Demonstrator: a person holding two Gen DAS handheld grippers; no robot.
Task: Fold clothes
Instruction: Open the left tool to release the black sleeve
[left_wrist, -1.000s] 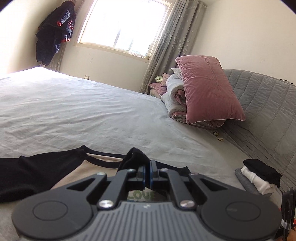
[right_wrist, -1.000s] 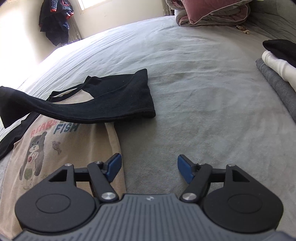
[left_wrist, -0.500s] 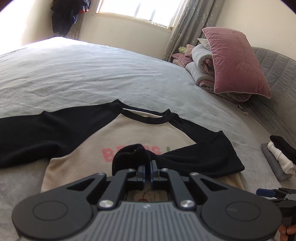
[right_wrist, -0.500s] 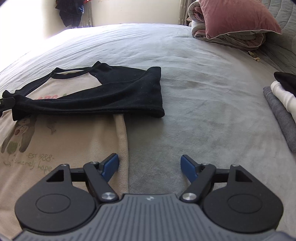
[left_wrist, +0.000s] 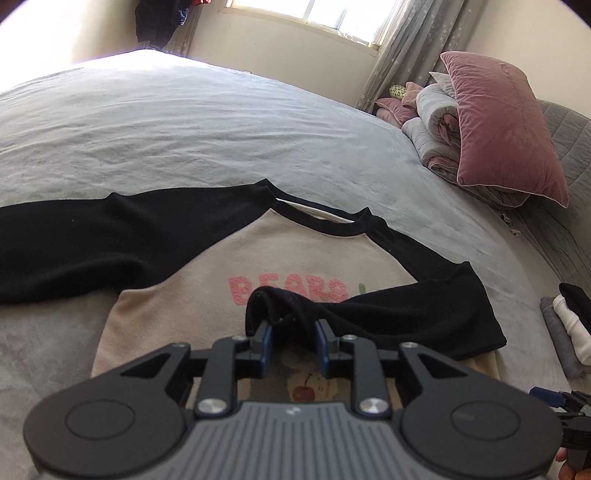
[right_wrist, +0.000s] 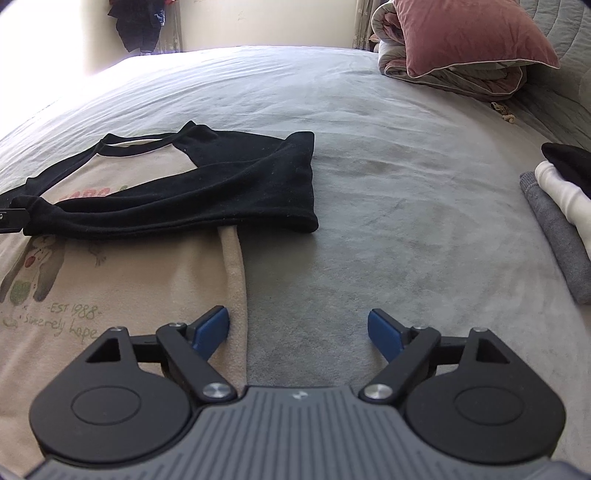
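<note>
A beige raglan shirt with black sleeves and a pink "BEARS" print lies flat on the grey bed. Its right sleeve is folded across the chest, while the left sleeve stretches out to the left. My left gripper stands open, with the bunched cuff of the folded sleeve loose between its blue pads. In the right wrist view the folded sleeve crosses the shirt. My right gripper is open and holds nothing, low over the shirt's right side edge.
A small stack of folded clothes in grey, white and black sits at the right edge of the bed. A pink pillow rests on rolled bedding by the quilted headboard. Dark clothes hang on the far wall.
My left gripper carried the sleeve cuff across the shirt's chest, lowered it and opened its fingers. The right gripper shifted slightly along the shirt's right edge and stayed open.
</note>
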